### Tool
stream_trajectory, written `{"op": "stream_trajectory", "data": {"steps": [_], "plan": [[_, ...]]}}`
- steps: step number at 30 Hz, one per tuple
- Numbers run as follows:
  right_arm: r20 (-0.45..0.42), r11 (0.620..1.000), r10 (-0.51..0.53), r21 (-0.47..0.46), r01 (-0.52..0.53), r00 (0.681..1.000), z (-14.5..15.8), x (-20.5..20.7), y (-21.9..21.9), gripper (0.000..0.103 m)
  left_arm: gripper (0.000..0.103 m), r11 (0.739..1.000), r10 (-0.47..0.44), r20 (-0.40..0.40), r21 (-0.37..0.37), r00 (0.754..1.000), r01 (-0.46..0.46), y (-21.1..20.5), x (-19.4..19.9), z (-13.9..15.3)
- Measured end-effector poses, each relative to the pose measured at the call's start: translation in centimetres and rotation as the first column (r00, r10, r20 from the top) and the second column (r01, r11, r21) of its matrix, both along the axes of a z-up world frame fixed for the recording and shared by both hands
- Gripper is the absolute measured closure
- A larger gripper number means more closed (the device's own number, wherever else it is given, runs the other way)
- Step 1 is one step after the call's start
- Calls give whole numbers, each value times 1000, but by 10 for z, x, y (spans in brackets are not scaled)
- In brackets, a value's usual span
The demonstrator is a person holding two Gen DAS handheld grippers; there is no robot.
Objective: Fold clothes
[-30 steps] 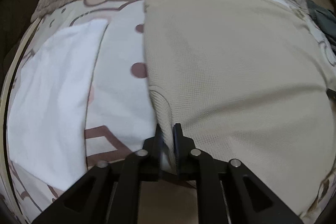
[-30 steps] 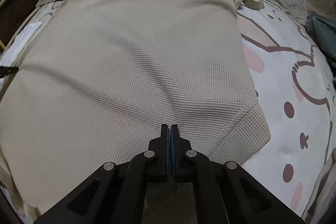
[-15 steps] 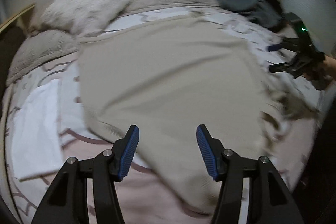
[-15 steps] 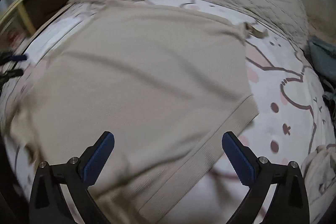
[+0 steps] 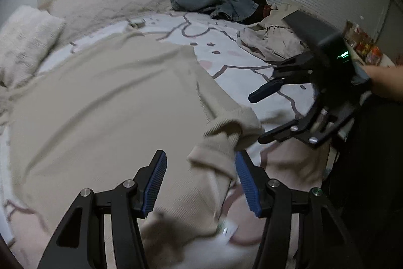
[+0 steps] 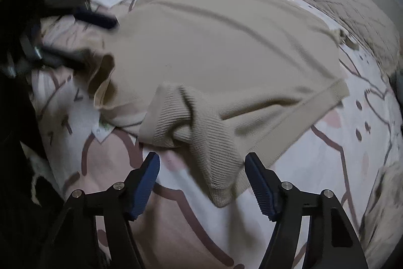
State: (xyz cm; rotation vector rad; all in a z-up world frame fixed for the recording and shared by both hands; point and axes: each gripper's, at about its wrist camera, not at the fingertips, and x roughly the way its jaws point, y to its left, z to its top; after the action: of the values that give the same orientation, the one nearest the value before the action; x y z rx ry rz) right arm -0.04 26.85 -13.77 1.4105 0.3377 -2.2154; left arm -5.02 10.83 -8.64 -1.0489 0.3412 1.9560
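Both hand-held grippers released, right [image 6: 201,183] w/ jaws closing on nothing, left [image 5: 200,183] empty; I'd pinch beige sweater [image 6: 226,47] at ribbed hem [image 6: 214,143], soft & floppy.

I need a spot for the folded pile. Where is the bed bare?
Bare printed sheet lies beside the beige sweater's ribbed hem, and in front of its bunched sleeve. The far corner is crowded: denim garment, crumpled beige cloth.

Left gripper [image 5: 200,183] agape, empty; right gripper [image 6: 201,184] closing, empty
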Motion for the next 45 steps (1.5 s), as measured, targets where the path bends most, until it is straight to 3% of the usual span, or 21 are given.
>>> {"op": "stream_trajectory", "data": {"steps": [6, 9, 13, 15, 16, 17, 24, 29, 32, 35, 38, 42, 45], "plan": [[4, 997, -47, -62, 47, 999, 0, -14, 27, 51, 46, 996, -48, 82, -67, 995, 54, 36, -23, -36], [31, 996, -28, -79, 31, 999, -9, -20, 29, 55, 46, 994, -60, 95, -86, 994, 68, 46, -29, -49], [56, 996, 6, -90, -1, 998, -19, -26, 31, 55, 47, 992, -74, 168, -91, 983, 90, 56, -36, -63], [81, 994, 12, -106, -3, 997, -25, -29, 30, 55, 58, 988, -98, 201, -94, 975, 119, 59, -34, -67], [98, 994, 17, -112, -6, 995, -28, -30, 31, 55, 76, 987, -110, 199, -97, 974, 131, 60, -31, -67], [110, 993, 22, -115, -10, 994, -31, -31, 31, 55, 84, 987, -112, 195, -96, 974, 132, 59, -28, -65], [133, 997, 18, -74, -8, 991, -32, -11, 35, 55, 89, 999, -35, 192, 9, 981, 34, 37, -27, -23], [13, 999, -27, -20, 28, 1000, -23, -3, 26, 55, 89, 999, 33, 203, 33, 979, -40, 31, -37, -6], [-146, 995, 28, 98, -13, 989, -18, 9, 5, 55, 89, 997, 55, 204, 38, 977, -64, 27, -40, -5], [-265, 972, 111, 229, -50, 958, -18, 18, -15, 55, 89, 997, 47, 204, 47, 978, -58, 26, -36, -4], [-303, 941, 175, 332, -68, 937, -24, 17, -24, 96, 89, 999, -11, 166, 37, 986, 4, 32, -21, -2], [-300, 933, 145, 360, -29, 943, -11, 12, 1, 97, 89, 991, -135, 80, -11, 988, 136, 49, 11, 0], [-306, 907, 177, 419, -35, 935, 10, 17, 17, 97, 89, 969, -237, 21, -60, 971, 238, 66, 38, -2]]}}
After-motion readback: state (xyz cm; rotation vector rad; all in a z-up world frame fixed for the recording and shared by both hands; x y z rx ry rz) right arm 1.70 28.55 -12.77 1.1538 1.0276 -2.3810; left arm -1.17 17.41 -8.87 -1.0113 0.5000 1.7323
